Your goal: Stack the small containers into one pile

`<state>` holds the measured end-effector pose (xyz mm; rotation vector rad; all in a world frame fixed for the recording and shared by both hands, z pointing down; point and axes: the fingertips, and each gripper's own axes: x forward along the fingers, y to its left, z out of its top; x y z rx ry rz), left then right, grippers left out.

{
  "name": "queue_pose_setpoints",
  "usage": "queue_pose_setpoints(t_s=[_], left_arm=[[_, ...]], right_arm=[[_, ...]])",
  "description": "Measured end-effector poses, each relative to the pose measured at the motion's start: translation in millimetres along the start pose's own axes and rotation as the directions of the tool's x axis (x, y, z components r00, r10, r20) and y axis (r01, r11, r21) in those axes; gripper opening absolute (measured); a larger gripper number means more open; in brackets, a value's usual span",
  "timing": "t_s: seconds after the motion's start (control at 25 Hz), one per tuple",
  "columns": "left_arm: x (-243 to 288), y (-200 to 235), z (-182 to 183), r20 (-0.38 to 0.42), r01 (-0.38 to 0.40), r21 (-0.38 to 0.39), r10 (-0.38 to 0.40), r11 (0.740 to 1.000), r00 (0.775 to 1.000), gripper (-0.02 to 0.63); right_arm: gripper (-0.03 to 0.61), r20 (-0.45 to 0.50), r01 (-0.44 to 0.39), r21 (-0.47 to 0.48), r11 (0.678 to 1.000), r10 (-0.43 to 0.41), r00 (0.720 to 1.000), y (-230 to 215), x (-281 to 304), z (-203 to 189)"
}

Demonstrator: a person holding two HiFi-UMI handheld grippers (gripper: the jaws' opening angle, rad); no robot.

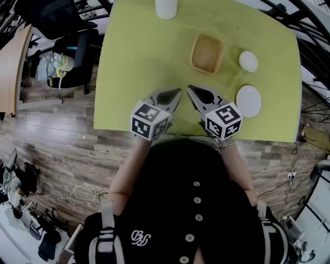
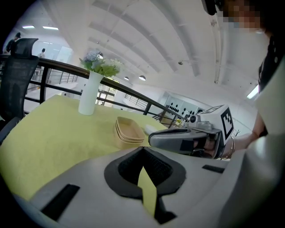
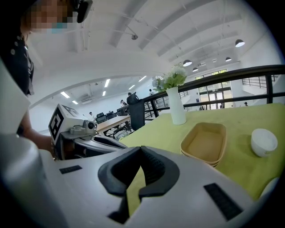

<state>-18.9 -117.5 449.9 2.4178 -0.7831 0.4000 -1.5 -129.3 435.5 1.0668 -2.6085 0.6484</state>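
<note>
A pile of tan rectangular containers [image 1: 207, 53] stands nested on the yellow-green table [image 1: 139, 62], beyond both grippers. It shows in the left gripper view as the tan pile [image 2: 129, 130] and in the right gripper view as the same pile [image 3: 205, 143]. My left gripper [image 1: 179, 92] and right gripper [image 1: 190, 88] hover side by side over the table's near edge, tips pointing towards each other. In its own view the left gripper [image 2: 143, 148] is shut with nothing in it. The right gripper [image 3: 140, 148] is likewise shut and empty.
A small white bowl [image 1: 248, 61] and a larger white dish [image 1: 248, 100] sit at the table's right. At the far edge stands a white vase [image 1: 166, 7] with flowers. An office chair [image 1: 72, 56] is left of the table. A railing runs behind it.
</note>
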Motion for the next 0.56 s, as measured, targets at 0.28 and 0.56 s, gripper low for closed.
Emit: queue_pose_setpoints(t_s=[0.28, 0.56], left_arm=[[0.9, 0.6, -1.3, -0.018, 0.023, -0.003, -0.023, 1.0, 1.0, 0.011], [-1.2, 6.7, -3.9, -0.043, 0.027, -0.008, -0.028, 1.0, 0.999, 0.011]], right_arm=[[0.012, -0.021, 0.014, 0.009, 1.0, -0.014, 1.0, -5.2, -2.6, -1.4], [0.012, -0.021, 0.025, 0.03, 0.999, -0.025, 0.999, -8.2, -3.8, -2.6]])
